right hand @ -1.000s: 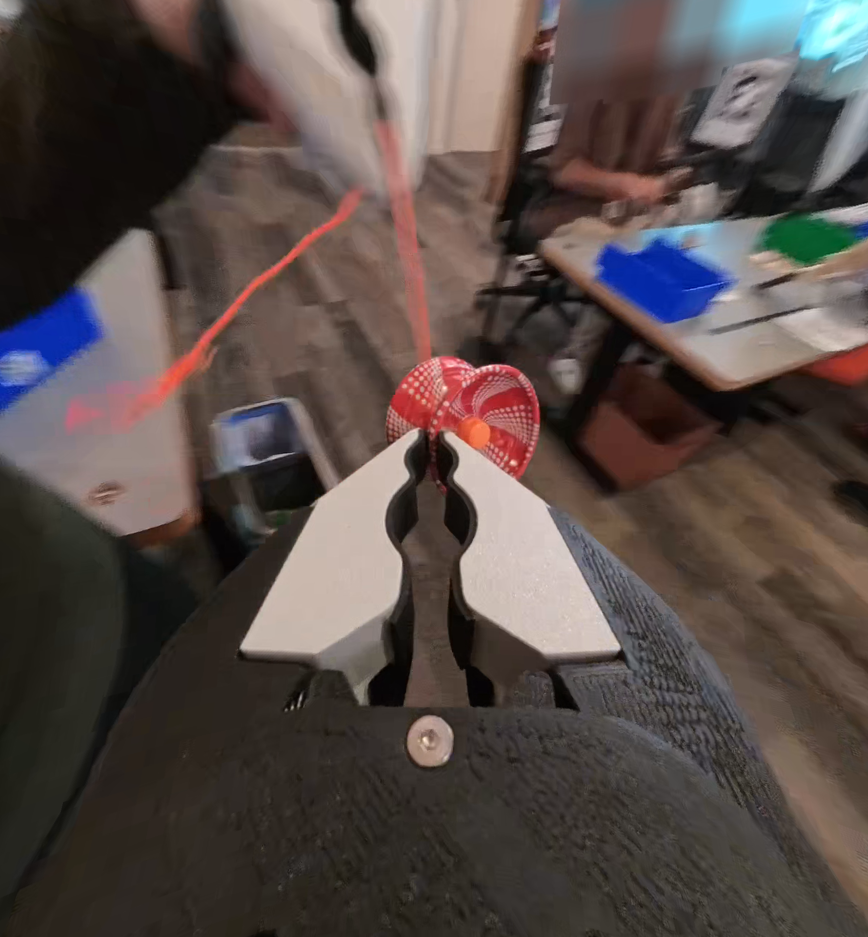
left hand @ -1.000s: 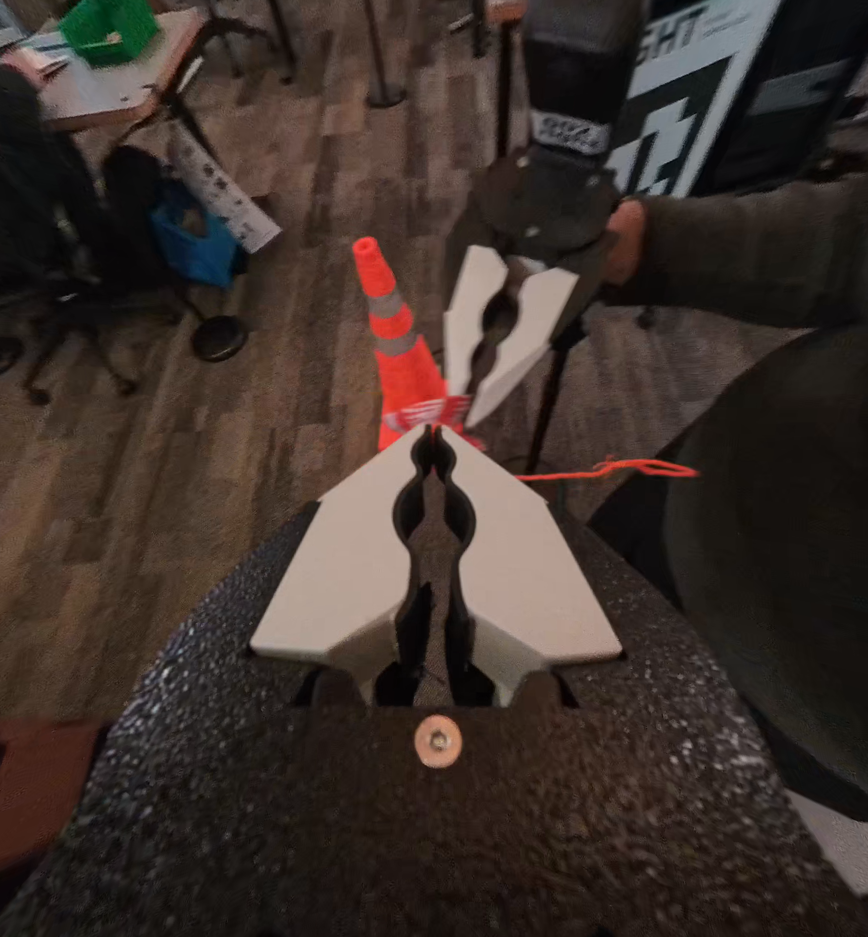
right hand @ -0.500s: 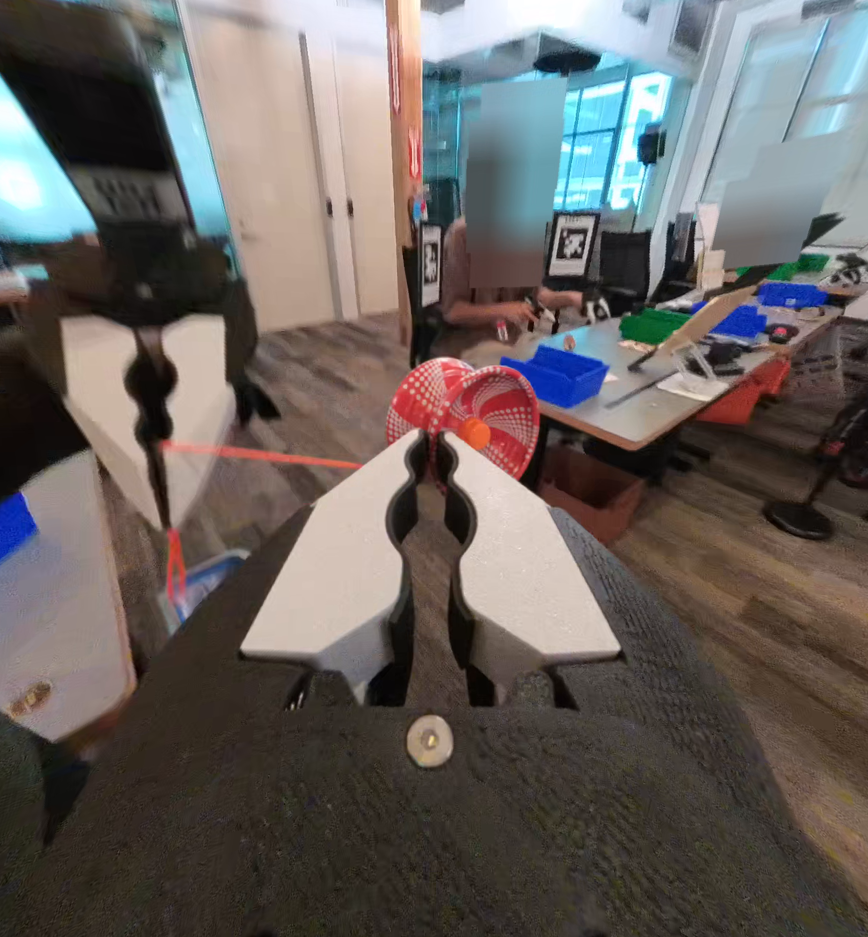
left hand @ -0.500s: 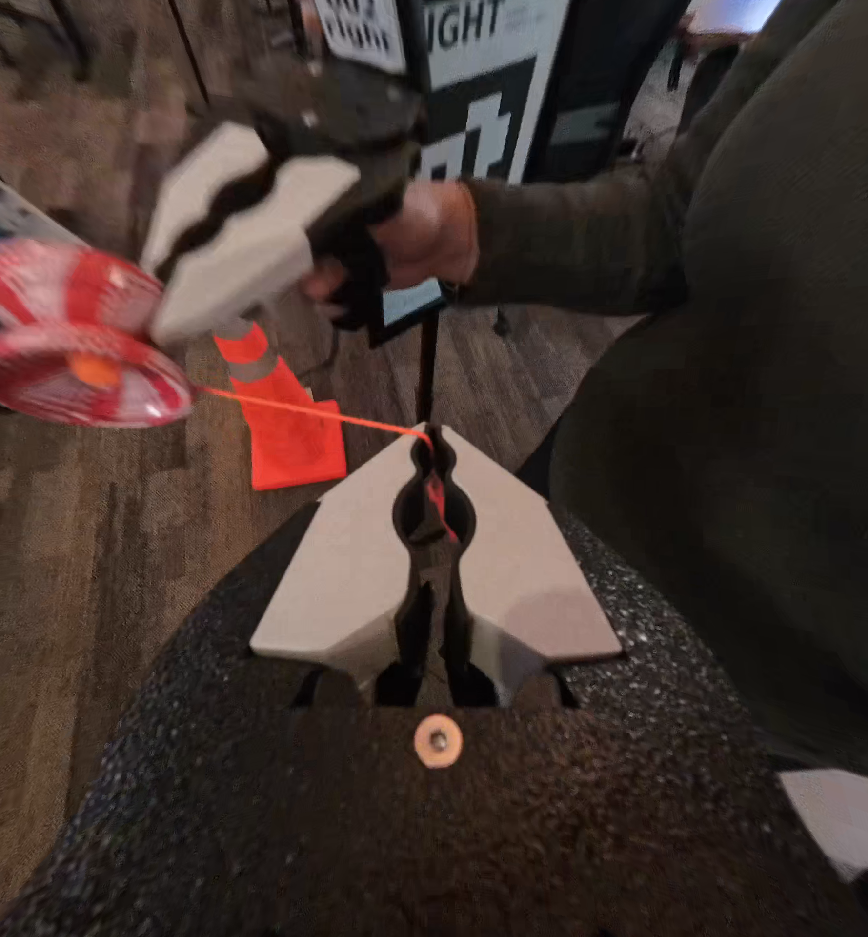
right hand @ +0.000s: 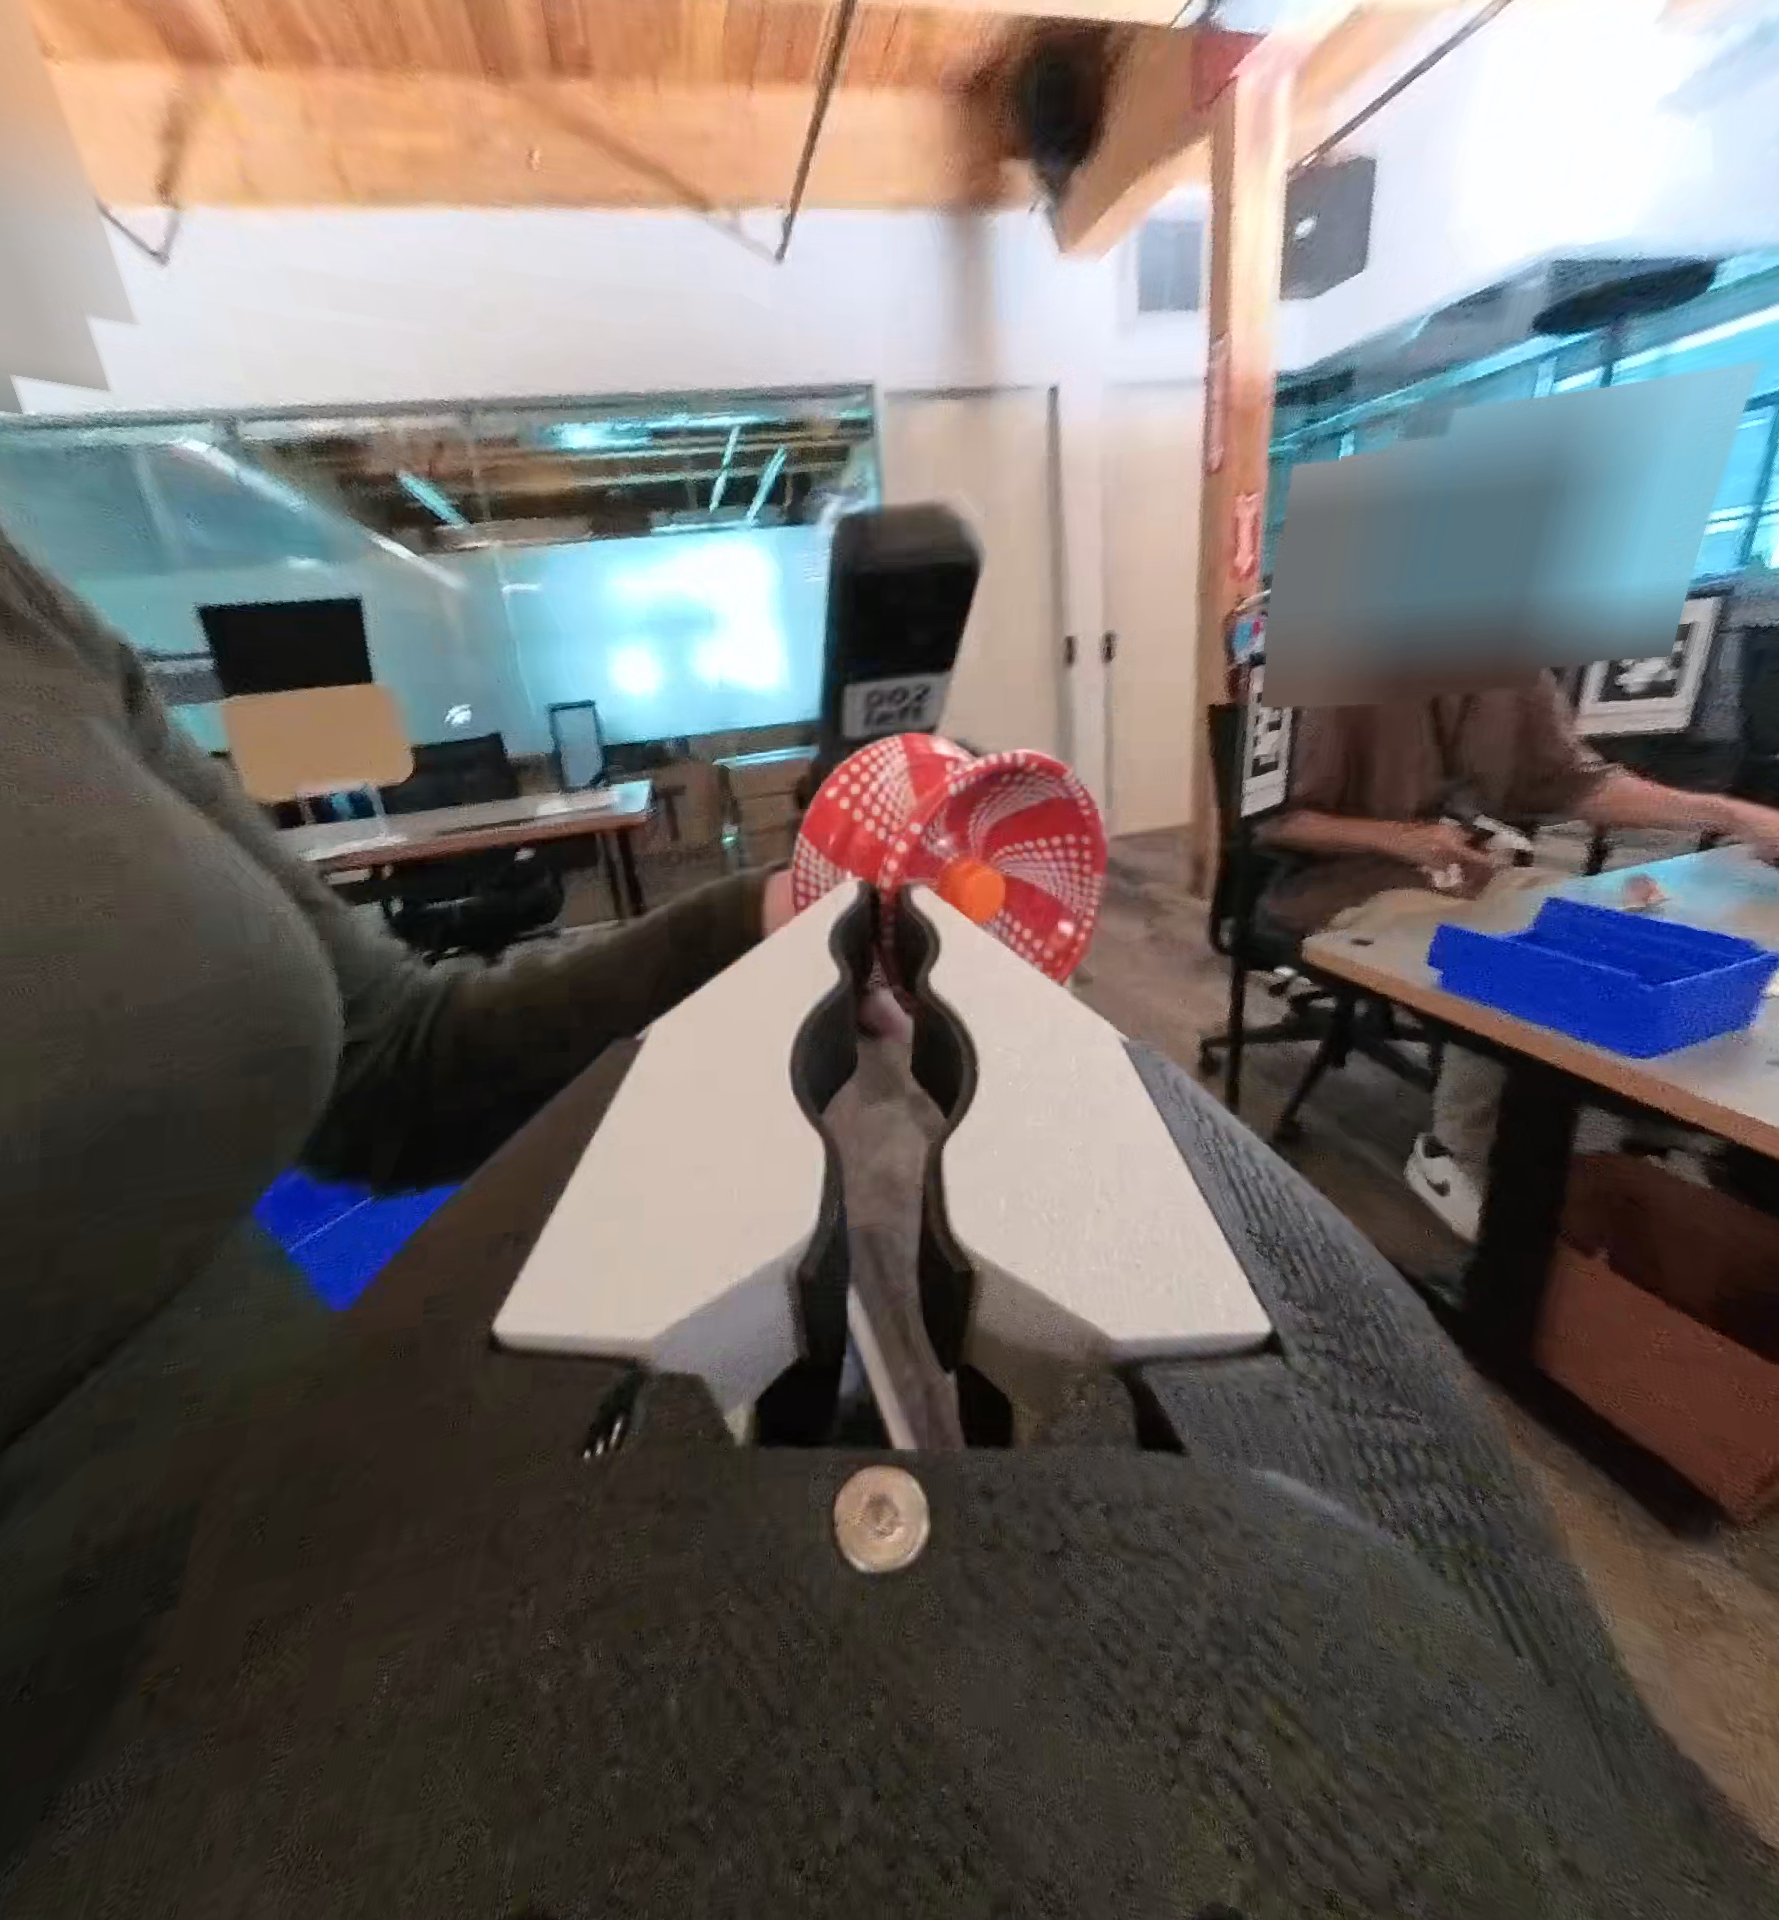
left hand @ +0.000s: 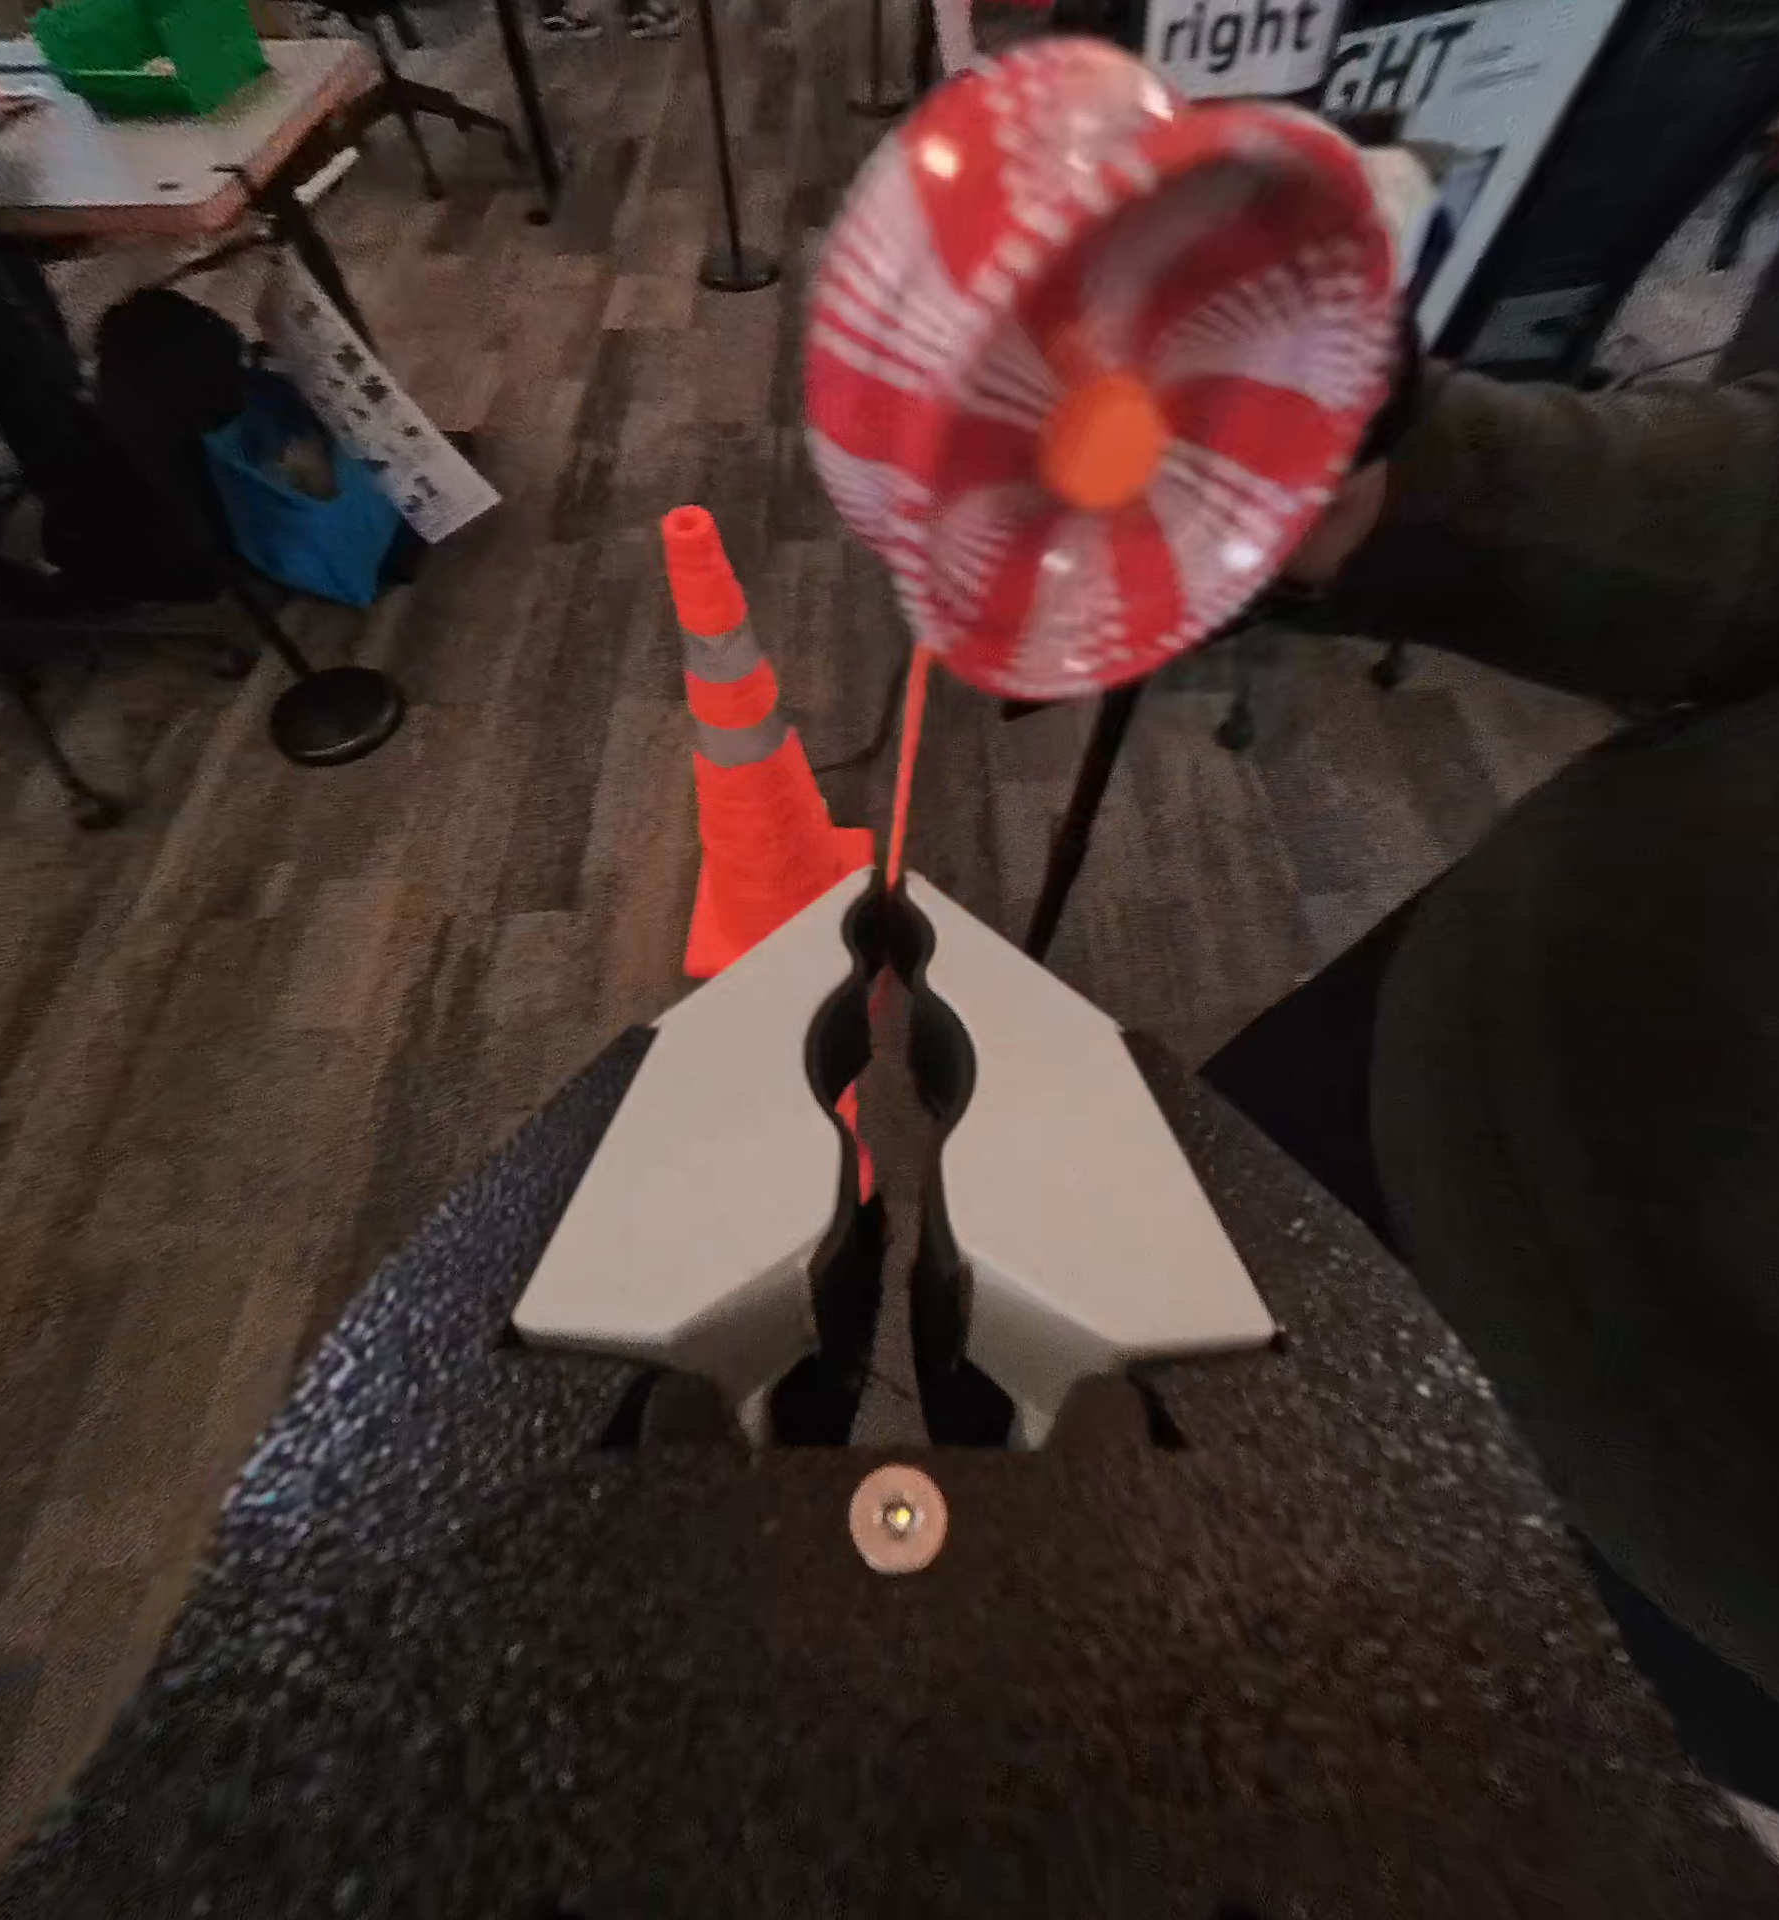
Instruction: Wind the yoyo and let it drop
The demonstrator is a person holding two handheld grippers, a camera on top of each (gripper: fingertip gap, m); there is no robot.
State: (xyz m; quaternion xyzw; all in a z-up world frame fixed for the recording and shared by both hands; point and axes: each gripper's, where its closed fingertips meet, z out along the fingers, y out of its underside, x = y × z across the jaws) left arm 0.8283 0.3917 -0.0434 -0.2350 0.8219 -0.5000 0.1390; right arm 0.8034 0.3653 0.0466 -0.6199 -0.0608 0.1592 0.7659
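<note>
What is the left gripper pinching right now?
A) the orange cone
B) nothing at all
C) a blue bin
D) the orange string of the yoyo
D: in the left wrist view the left gripper has its fingertips closed on the orange string, which runs up from them to the red and white yoyo; the orange cone stands apart on the floor behind.

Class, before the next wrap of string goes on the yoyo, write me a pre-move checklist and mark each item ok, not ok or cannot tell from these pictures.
1. Right tongs shut on the yoyo at its middle groove: ok.
2. Left tongs shut on the string: ok.
3. String runs straight between the left tongs and the yoyo: ok.
4. How much string is already wound: cannot tell.
5. Traffic cone stands on the floor, apart from the string: ok.
</note>
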